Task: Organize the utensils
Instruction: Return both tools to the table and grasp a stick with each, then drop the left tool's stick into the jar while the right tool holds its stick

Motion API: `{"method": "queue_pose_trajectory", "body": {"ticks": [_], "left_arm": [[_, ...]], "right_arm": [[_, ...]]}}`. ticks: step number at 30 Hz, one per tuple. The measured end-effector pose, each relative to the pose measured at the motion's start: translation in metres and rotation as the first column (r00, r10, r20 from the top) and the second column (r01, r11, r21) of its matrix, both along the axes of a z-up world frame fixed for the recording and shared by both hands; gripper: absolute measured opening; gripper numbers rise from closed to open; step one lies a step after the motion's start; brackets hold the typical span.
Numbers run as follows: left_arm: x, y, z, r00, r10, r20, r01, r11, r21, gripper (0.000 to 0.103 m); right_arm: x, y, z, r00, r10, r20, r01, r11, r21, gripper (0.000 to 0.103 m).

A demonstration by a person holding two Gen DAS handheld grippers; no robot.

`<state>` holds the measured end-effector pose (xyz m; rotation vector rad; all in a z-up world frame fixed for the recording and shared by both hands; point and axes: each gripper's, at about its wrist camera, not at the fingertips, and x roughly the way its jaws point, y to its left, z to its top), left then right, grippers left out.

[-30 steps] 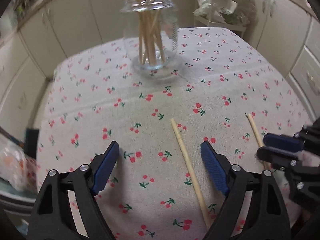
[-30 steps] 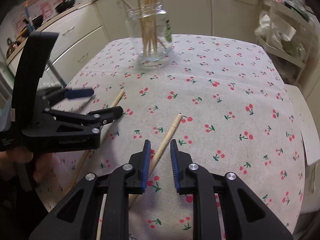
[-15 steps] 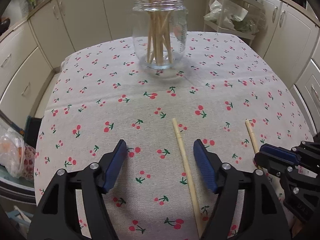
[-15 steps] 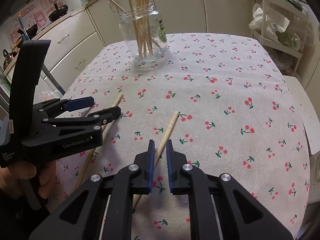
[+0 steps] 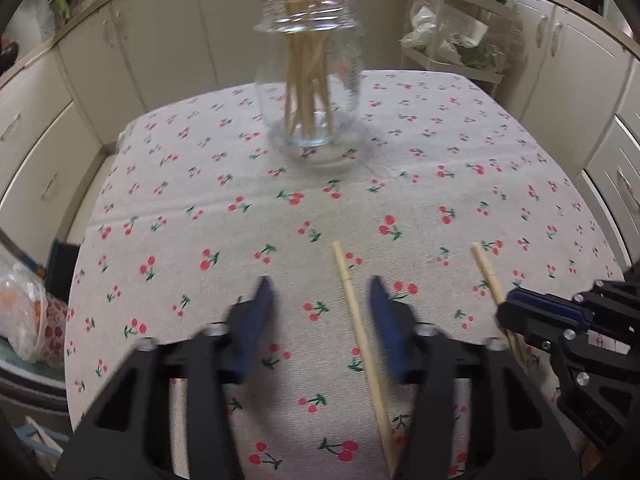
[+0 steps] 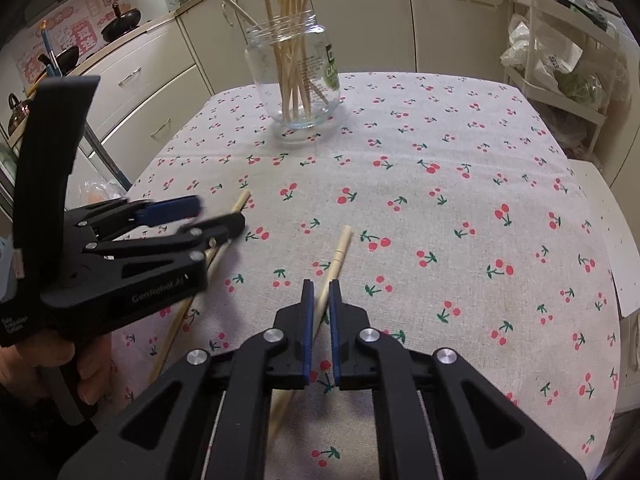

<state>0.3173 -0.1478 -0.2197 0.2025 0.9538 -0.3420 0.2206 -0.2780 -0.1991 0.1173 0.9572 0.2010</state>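
Note:
Two wooden chopsticks lie on the cherry-print tablecloth (image 5: 400, 184). One chopstick (image 5: 360, 336) runs between the open jaws of my left gripper (image 5: 320, 292), near the right pad; it also shows in the right wrist view (image 6: 180, 312). The other chopstick (image 6: 334, 272) passes between the nearly closed pads of my right gripper (image 6: 320, 292); it also shows in the left wrist view (image 5: 486, 276). A glass jar (image 6: 294, 76) holding several chopsticks stands at the far side of the table, also in the left wrist view (image 5: 310, 80).
Cream kitchen cabinets (image 5: 152, 52) surround the table. A wire rack with bags (image 6: 560, 60) stands at the back right. A plastic bag (image 5: 24, 312) sits off the table's left edge. A hand (image 6: 60, 368) holds the left gripper.
My left gripper's jaws have narrowed around its chopstick and moved forward. My right gripper's pads have closed further onto the other chopstick.

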Motion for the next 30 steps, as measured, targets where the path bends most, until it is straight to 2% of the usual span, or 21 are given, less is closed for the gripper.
{"method": "queue_pose_trajectory", "body": {"ticks": [4, 5, 7, 8, 11, 14, 16, 17, 18, 23, 26, 28, 30], "left_arm": [[0.007, -0.003, 0.002, 0.999, -0.027, -0.031, 0.027, 1.000, -0.005, 0.028], [0.009, -0.001, 0.003, 0.999, -0.028, -0.046, 0.027, 1.000, -0.014, 0.028], [0.011, 0.004, 0.003, 0.997, -0.017, -0.072, 0.015, 0.999, -0.034, 0.031], [0.012, 0.006, 0.004, 0.996, -0.014, -0.085, 0.010, 0.999, -0.045, 0.038], [0.009, 0.006, 0.003, 0.995, -0.005, -0.095, 0.000, 0.999, -0.051, 0.047], [0.006, 0.002, 0.001, 0.997, 0.000, -0.072, -0.002, 1.000, -0.028, 0.047], [0.005, 0.001, 0.001, 0.998, 0.003, -0.056, -0.004, 1.000, -0.022, 0.036], [0.004, -0.001, 0.002, 0.999, 0.000, -0.048, -0.001, 1.000, -0.018, 0.018], [0.004, -0.001, 0.003, 0.998, -0.008, -0.055, 0.006, 1.000, -0.029, 0.010], [0.003, -0.003, 0.003, 0.998, -0.012, -0.069, 0.010, 1.000, -0.023, 0.011], [0.002, -0.006, 0.003, 0.997, -0.021, -0.079, 0.019, 1.000, -0.024, 0.018], [0.000, -0.010, 0.003, 0.998, -0.023, -0.064, 0.023, 1.000, -0.009, 0.018], [0.000, -0.011, 0.003, 0.998, -0.032, -0.058, 0.030, 0.999, -0.026, 0.006]], "right_arm": [[0.003, -0.004, 0.007, 1.000, -0.004, -0.001, 0.004, 1.000, 0.006, 0.008], [0.003, -0.005, 0.009, 1.000, -0.005, -0.002, 0.005, 1.000, 0.006, 0.011], [0.002, -0.007, 0.011, 1.000, -0.009, 0.002, 0.009, 1.000, 0.000, 0.023], [0.003, -0.008, 0.012, 1.000, -0.011, 0.002, 0.011, 1.000, -0.004, 0.030], [0.003, -0.007, 0.009, 1.000, -0.009, -0.004, 0.009, 1.000, 0.000, 0.030], [0.004, -0.007, 0.002, 1.000, -0.016, -0.015, 0.016, 1.000, -0.001, 0.028], [0.002, -0.007, -0.001, 1.000, -0.027, -0.001, 0.027, 1.000, -0.009, 0.017], [0.002, -0.006, -0.001, 1.000, -0.019, 0.001, 0.019, 1.000, 0.002, 0.010], [0.001, -0.006, 0.000, 1.000, -0.016, 0.002, 0.016, 1.000, 0.008, 0.008], [0.003, -0.002, 0.000, 1.000, -0.003, -0.018, 0.002, 1.000, -0.007, 0.009], [0.003, 0.003, 0.000, 1.000, 0.012, -0.012, -0.013, 0.999, -0.040, 0.009], [0.003, 0.005, -0.001, 1.000, 0.019, -0.003, -0.019, 0.999, -0.047, 0.009], [0.004, 0.004, -0.001, 1.000, 0.016, 0.003, -0.015, 0.999, -0.036, 0.009]]}}
